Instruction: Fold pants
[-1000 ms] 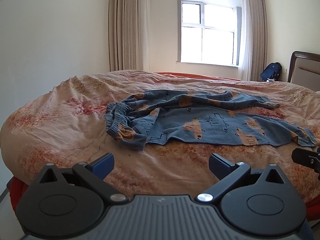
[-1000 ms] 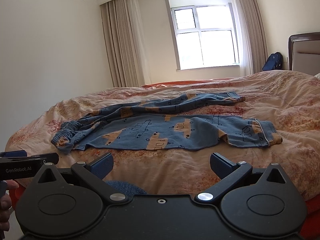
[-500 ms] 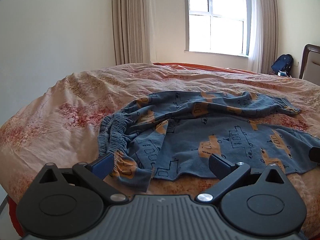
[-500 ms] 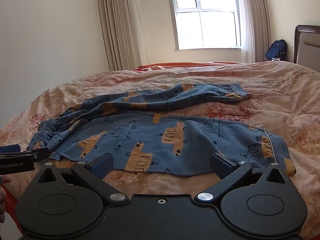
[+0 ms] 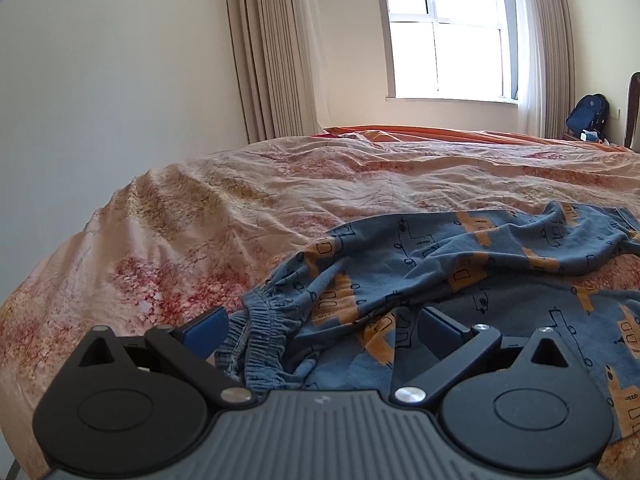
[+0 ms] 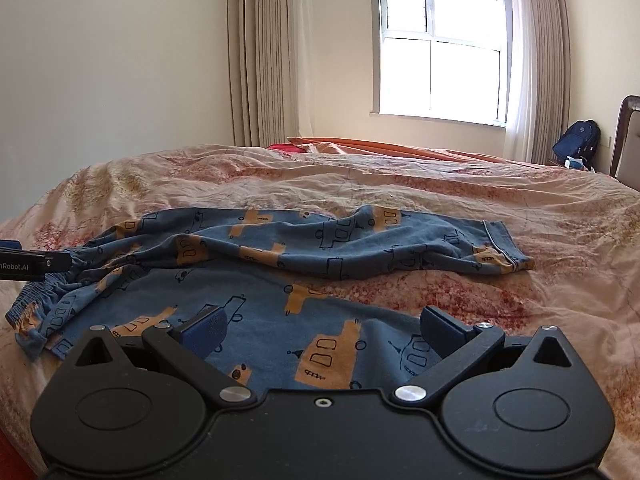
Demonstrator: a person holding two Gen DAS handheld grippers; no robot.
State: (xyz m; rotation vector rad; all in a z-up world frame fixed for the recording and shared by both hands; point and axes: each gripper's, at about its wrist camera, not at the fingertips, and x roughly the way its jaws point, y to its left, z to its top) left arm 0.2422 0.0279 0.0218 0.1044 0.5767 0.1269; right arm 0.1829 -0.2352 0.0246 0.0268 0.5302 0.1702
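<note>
Blue pants (image 6: pixel 280 280) with orange vehicle prints lie spread and rumpled on the bed, waistband to the left, legs running right. In the left wrist view the gathered waistband (image 5: pixel 260 328) lies between the wide-open fingers of my left gripper (image 5: pixel 320 328), close over the cloth. My right gripper (image 6: pixel 320 332) is open too, low over the near leg of the pants. The far leg's cuff (image 6: pixel 504 256) lies at the right. The left gripper's body (image 6: pixel 28 266) shows at the left edge by the waistband.
The bed has a wrinkled peach floral cover (image 5: pixel 280 200) with an orange sheet (image 6: pixel 380 146) at the far side. Curtains and a bright window (image 6: pixel 440 52) stand behind. A blue backpack (image 6: pixel 576 140) and a headboard (image 6: pixel 628 136) are at the far right.
Both grippers have moved forward and down onto the pants: the left now straddles the waistband, the right hovers over the near leg. Both stay open.
</note>
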